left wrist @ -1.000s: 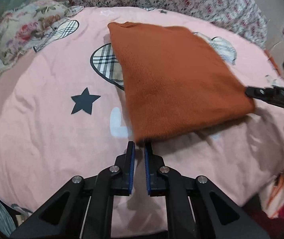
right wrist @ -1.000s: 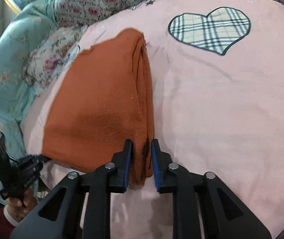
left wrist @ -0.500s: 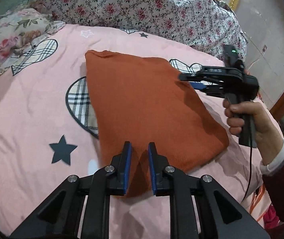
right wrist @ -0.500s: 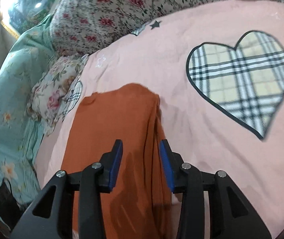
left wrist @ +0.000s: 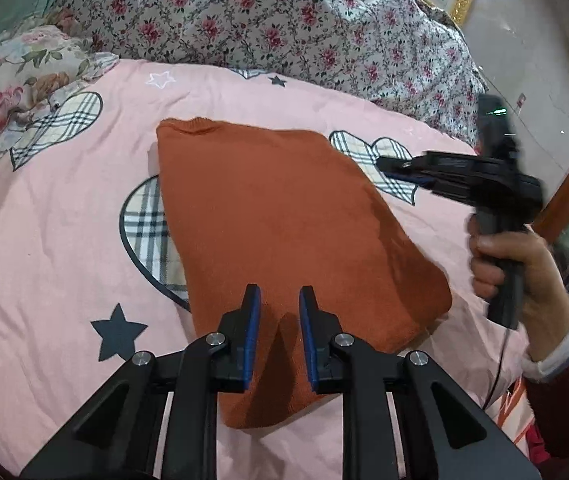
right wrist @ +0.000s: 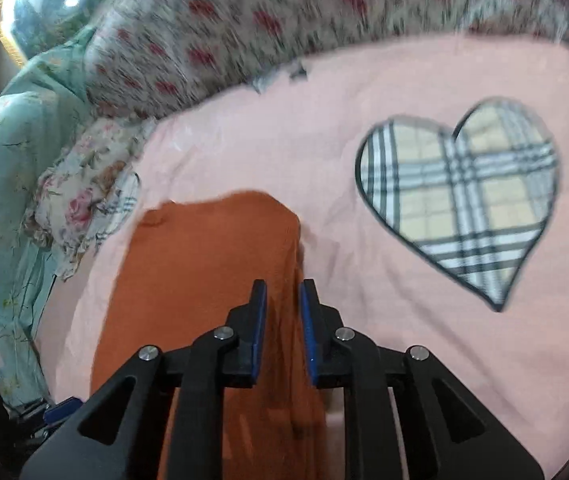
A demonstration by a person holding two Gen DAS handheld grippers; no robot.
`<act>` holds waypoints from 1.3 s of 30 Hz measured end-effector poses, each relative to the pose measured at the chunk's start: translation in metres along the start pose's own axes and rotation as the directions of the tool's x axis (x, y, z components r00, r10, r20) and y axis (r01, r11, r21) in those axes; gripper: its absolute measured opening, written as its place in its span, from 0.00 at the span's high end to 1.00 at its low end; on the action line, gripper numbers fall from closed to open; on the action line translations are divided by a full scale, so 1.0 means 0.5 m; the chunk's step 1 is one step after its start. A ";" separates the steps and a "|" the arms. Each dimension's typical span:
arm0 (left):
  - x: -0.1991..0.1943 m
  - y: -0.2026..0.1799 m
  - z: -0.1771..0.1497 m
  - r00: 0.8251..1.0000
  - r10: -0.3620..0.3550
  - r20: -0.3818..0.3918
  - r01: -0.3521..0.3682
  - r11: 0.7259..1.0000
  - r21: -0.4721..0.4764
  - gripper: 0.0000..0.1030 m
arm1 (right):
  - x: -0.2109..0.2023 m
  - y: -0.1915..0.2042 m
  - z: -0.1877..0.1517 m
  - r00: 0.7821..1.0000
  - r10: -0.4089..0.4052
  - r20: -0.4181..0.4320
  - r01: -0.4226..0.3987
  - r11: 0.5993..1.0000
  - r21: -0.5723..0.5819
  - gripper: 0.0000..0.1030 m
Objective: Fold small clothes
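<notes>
— Rust-orange knit, the folded sweater point(left wrist: 284, 232) lies flat on the pink bedspread point(left wrist: 64, 272), covering part of a plaid heart point(left wrist: 144, 232).

— And the grippers?

— Left gripper point(left wrist: 279, 312) is above the near edge, its fingers narrowly parted and holding nothing. Right gripper point(right wrist: 283, 304) is over the sweater's right edge, its gap just as narrow, nothing pinched.

— Around it?

— Floral quilt point(left wrist: 284, 20) behind, flowered pillow point(left wrist: 12, 80) at left.

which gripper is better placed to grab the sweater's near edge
Left, probably. The left gripper hangs open right over the folded orange sweater's near edge; the right gripper is lifted off to the side.
</notes>
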State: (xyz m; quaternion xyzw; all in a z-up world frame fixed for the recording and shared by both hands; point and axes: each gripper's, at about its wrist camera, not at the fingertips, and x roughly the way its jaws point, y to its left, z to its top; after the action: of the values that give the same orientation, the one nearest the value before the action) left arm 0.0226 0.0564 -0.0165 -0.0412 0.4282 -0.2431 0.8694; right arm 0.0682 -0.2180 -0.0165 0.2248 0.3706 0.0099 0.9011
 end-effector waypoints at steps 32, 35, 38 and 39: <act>0.031 0.002 -0.101 0.994 0.083 -0.076 -0.080 0.996 0.036 0.82 | -0.039 0.006 -0.249 0.983 -0.089 -0.162 0.065 0.987 -0.149 0.87; 0.030 0.008 -0.105 0.993 0.082 -0.079 -0.080 0.996 0.025 0.82 | -0.040 0.013 -0.249 0.981 -0.111 -0.159 0.084 0.982 -0.171 0.87; 0.029 0.015 -0.107 0.993 0.082 -0.080 -0.081 0.997 0.007 0.82 | -0.046 0.014 -0.253 0.982 -0.108 -0.155 0.083 0.984 -0.156 0.87; 0.029 0.015 -0.108 0.993 0.086 -0.081 -0.085 0.996 0.006 0.82 | -0.048 0.014 -0.255 0.982 -0.108 -0.154 0.084 0.984 -0.154 0.87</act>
State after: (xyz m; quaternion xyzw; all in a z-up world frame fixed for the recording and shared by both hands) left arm -0.0084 0.0635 -0.0631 -0.0120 0.4641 -0.2075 0.8610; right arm -0.0338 -0.1655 -0.0773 0.1380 0.4510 0.0117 0.8817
